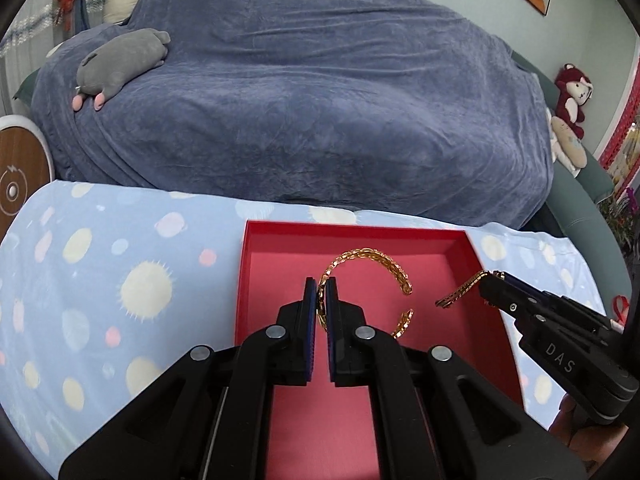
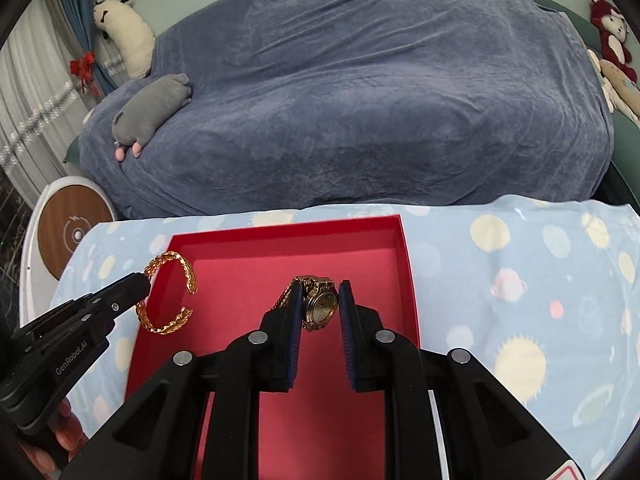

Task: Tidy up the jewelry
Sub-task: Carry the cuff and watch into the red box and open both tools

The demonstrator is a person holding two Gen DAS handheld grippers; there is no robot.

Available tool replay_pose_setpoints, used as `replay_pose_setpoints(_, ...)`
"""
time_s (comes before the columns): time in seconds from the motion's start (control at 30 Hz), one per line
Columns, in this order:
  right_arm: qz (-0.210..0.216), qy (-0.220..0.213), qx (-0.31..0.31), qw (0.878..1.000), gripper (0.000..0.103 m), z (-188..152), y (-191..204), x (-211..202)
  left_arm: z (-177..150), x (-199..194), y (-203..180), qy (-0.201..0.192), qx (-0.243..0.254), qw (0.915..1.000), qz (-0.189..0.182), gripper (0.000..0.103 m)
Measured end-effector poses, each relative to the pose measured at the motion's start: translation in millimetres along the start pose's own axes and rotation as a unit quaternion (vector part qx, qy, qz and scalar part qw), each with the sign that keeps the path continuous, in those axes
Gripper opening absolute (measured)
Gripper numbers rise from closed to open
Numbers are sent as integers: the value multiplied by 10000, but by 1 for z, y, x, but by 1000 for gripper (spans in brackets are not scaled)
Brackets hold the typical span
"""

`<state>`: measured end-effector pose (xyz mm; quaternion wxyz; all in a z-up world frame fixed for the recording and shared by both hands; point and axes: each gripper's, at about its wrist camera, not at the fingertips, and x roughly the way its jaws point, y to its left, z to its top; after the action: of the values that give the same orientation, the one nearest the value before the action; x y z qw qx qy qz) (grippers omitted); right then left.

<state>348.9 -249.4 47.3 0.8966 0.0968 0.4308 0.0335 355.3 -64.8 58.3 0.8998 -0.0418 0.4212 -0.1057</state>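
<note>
Left-wrist view: a bangle (image 1: 366, 264) is clamped in the left gripper (image 1: 321, 300) and a watch (image 2: 320, 304) in the right gripper (image 2: 320, 308), both held above the red tray (image 1: 280, 240), nearer its far edge.

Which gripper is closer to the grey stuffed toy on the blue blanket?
Left. The left gripper, shut on the gold bangle, is on the grey stuffed toy's side of the red box; the right gripper, holding the watch, is farther across.
</note>
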Motion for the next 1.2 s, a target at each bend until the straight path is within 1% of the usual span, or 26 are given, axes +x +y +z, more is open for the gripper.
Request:
replay_pose_setpoints(0.17,-71,208,12,9998,17,9,-5,34,7,35,2,210,69,9997,93,5)
replay_pose_setpoints(0.3,-258,289,-58,9992,19,9,-5,47,7,49,4,259,46,9995,165,6)
replay_pose_setpoints(0.37,-369,217,-10,9991,27,8,-8,45,7,53,6,288,-27,9993,218,17)
replay_pose_setpoints(0.4,-366,179,48,9992,31,8,-10,41,7,54,8,288,-93,9992,245,30)
replay_pose_setpoints(0.43,-362,144,78,9992,32,8,-12,40,7,53,9,250,-148,9992,267,37)
replay_pose_setpoints(0.47,-352,111,82,9993,32,7,-14,36,7,50,11,173,-194,9993,270,37)
replay_pose_setpoints(0.53,-365,53,42,9993,32,6,-16,28,6,45,13,152,-216,9992,296,37)
replay_pose_setpoints(0.6,-340,8,67,9994,32,3,-18,17,4,37,15,128,-212,9991,331,37)
replay_pose_setpoints(0.7,-280,-79,143,9995,36,-5,-21,-5,1,19,16,45,-184,9992,345,37)
replay_pose_setpoints(0.93,-277,-161,121,9994,36,-39,-17,-60,-23,-35,17,-35,-156,9995,266,38)
replay_pose_setpoints(1.03,-302,-150,83,9994,36,-62,-13,-84,-44,-59,15,-6,-96,9997,228,41)
replay_pose_setpoints(1.13,-325,-99,69,9994,36,-90,-11,-107,-71,-83,13,22,97,9996,270,42)
replay_pose_setpoints(1.2,-332,-40,108,9994,36,-110,-11,-119,-90,-96,13,98,75,9997,224,42)
